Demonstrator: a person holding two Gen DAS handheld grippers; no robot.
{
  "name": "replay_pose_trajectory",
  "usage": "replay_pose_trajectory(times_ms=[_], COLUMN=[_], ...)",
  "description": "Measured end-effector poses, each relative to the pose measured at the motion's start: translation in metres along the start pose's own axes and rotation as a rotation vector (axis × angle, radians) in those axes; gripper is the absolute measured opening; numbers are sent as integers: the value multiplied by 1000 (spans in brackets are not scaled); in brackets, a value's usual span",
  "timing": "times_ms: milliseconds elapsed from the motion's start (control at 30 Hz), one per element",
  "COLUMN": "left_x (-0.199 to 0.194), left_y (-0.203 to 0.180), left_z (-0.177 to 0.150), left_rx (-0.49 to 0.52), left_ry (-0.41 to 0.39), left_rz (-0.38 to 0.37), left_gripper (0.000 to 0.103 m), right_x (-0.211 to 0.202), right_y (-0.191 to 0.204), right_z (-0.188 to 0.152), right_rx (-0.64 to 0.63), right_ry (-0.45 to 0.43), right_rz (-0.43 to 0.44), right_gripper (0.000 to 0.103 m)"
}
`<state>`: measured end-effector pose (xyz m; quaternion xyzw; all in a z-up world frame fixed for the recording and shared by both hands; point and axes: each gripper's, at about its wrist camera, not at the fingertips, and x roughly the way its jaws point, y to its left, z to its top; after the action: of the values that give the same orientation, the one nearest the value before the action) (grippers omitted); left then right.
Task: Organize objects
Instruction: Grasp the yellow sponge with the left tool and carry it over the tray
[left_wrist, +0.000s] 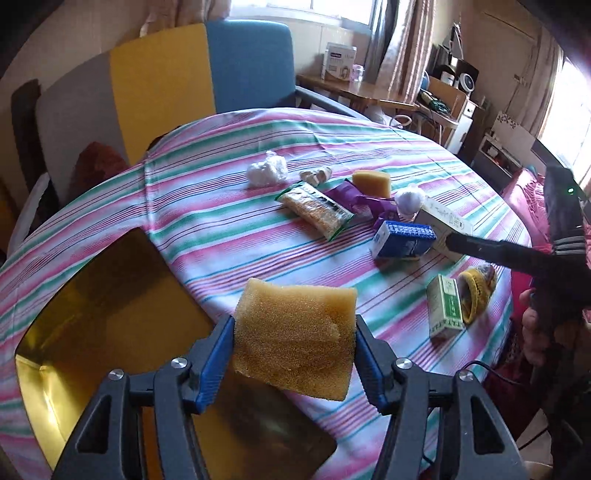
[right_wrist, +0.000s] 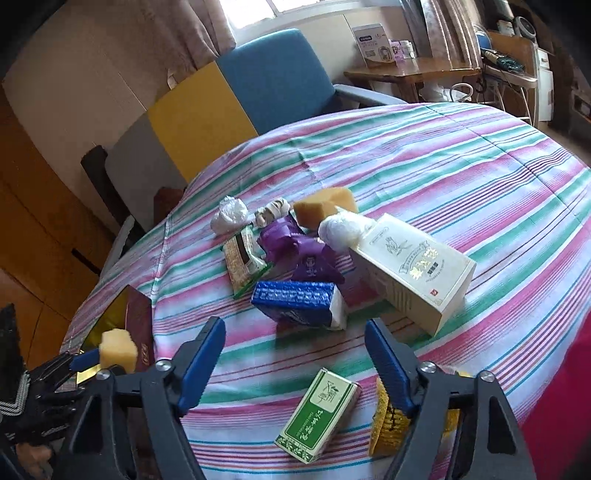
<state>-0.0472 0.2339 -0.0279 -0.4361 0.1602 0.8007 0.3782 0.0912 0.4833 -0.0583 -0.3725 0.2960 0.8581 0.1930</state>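
Here the left claw (left_wrist: 295, 343) pinches a sponge (left_wrist: 295, 338) at the lower centre of its view, with the gold tray (left_wrist: 92, 295) just down-left of it. The right claw (right_wrist: 295, 347) stands spread and empty; the green box (right_wrist: 318, 417) lies just below it, its long axis running up-right, nearer this hand.

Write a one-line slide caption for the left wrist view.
Left hand-held gripper holds a sponge above a gold tray, with clutter left on the striped cloth.
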Motion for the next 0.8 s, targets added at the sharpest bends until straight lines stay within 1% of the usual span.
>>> replay_pose_trajectory(times_ms=[67,100,167,267,300,367,400,433,567,633,800], left_x=[-11,-17,-26,-33,-34,-35,-34,-34,-26,-21,-10], left_y=[10,18,38,77,87,116,129,142,195,213,232], left_z=[-11,-17,-26,-39,-43,-51,-54,-57,-63,-64,-59], left_rx=[-26,-47,-97,-204,-231,-298,-327,-351,-440,-471,-489], left_ry=[-9,-13,-16,-9,-5,6,10,14,45,59,60], left_rz=[18,29,50,101,119,168,192,211,288,307,344], left_gripper=[62,63,63,63,63,62,62,63,62,62,63], right_x=[4,5,11,23,28,33,35,35,34,34,35], right_y=[5,7,13,12,11,10,10,12,16,18,21], right_z=[-10,-15,-26,-34,-37,-38,-39,-40,-41,-43,-43], right_rx=[-19,-31,-65,-83,-82,-91,-103,-114,-157,-165,-178], right_ry=[42,61,103,161,179,196,197,193,184,177,171], right_rz=[-24,-34,-84,-155,-167,-187,-195,-199,-207,-197,-184], right_gripper=[67,67,65,61,57,42,39,32,31,31,31])
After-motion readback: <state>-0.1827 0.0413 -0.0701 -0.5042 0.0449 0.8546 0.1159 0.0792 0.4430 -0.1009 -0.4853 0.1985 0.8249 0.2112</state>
